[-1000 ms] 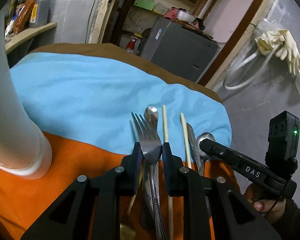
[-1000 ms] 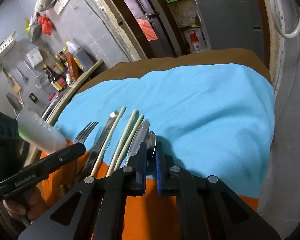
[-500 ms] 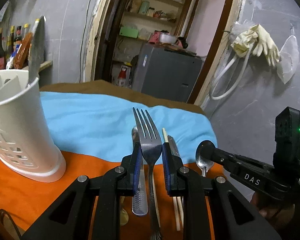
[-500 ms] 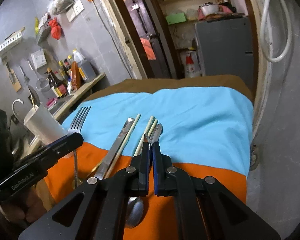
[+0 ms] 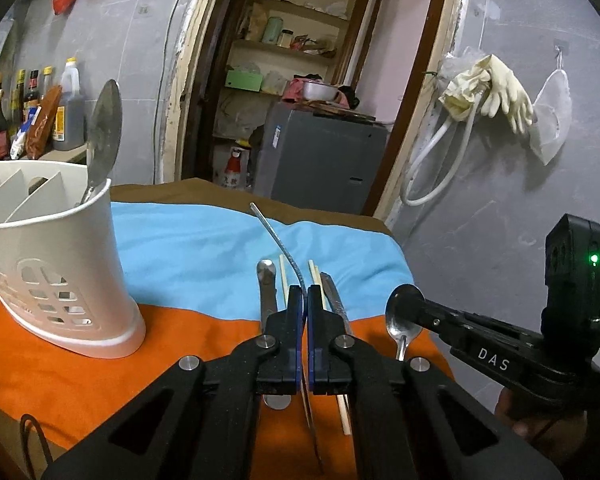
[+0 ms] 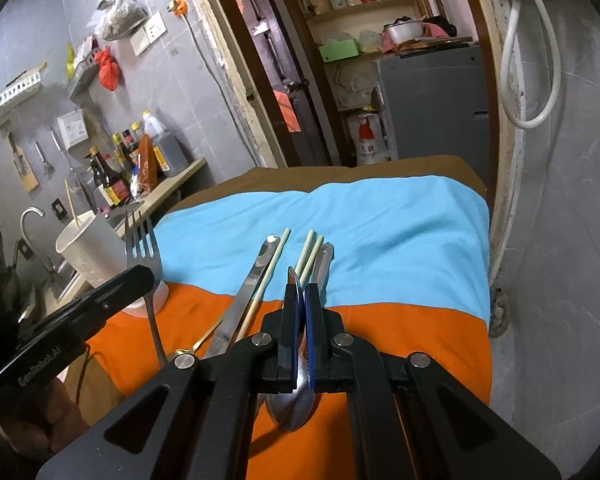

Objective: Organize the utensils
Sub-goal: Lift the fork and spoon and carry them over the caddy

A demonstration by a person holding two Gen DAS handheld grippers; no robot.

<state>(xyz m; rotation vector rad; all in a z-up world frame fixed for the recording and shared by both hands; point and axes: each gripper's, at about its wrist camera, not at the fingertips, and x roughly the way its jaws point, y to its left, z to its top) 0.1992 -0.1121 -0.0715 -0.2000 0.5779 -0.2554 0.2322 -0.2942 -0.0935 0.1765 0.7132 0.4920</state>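
My left gripper [image 5: 305,294] is shut on a steel fork [image 5: 278,242], seen edge-on and lifted above the table; the fork's tines also show in the right wrist view [image 6: 142,240]. My right gripper [image 6: 300,292] is shut on a steel spoon [image 6: 295,280]; its bowl shows in the left wrist view [image 5: 404,314], raised over the orange cloth. A white utensil holder [image 5: 60,264] stands at the left with a large spoon [image 5: 104,132] and a chopstick in it. Chopsticks [image 6: 310,252] and knives [image 6: 252,284] lie on the cloths.
The table has a blue cloth [image 6: 380,224] behind and an orange cloth [image 5: 60,376] in front. A gold-handled utensil [image 6: 198,346] lies on the orange cloth. A grey wall is close on the right [image 5: 500,200]. Bottles stand on a counter at the left [image 6: 140,152].
Both grippers have lifted and tilted up with their utensils. The fork in my left gripper has turned from flat to edge-on. The holder now shows in full at the left.
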